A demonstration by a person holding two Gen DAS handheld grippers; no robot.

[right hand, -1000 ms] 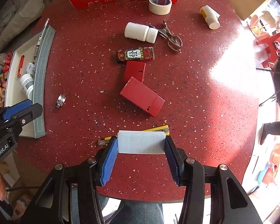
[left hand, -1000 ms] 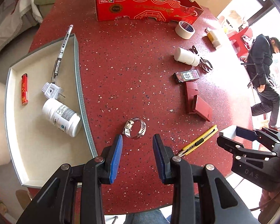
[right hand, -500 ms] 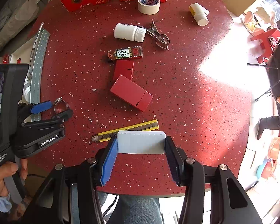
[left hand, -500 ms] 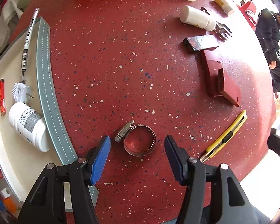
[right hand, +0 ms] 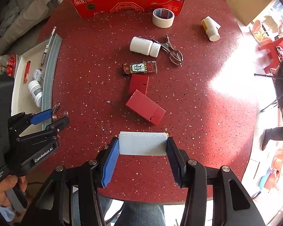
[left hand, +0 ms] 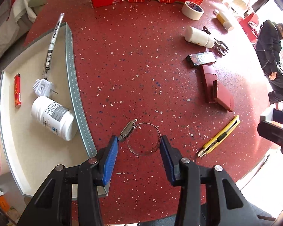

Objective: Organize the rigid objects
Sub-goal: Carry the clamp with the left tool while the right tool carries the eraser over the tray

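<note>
Metal hose clamp (left hand: 144,138): light, stiff, thin, slippery; left gripper (left hand: 139,146) spread, straddling band. Right gripper (right hand: 142,144) clenched on white box (right hand: 143,143).

Bright daylight from right; glare patch on table (right hand: 226,86) (blown out); fisheye-warped edges.

- Round dark-red speckled table (right hand: 198,94), strong glare patch at 3 o'clock.
- Bright window (left hand: 273,9) at 1–2 o'clock, dark frame, daylight pouring in.
- Person in black (left hand: 273,56) standing at 2–3 o'clock.
- Red plastic chair (right hand: 273,45) at 2 o'clock on pale floor.
- Grey-white fabric heap (right hand: 24,15) at 10–11 o'clock.
- Cardboard panel (right hand: 245,0) at 1 o'clock.
</note>
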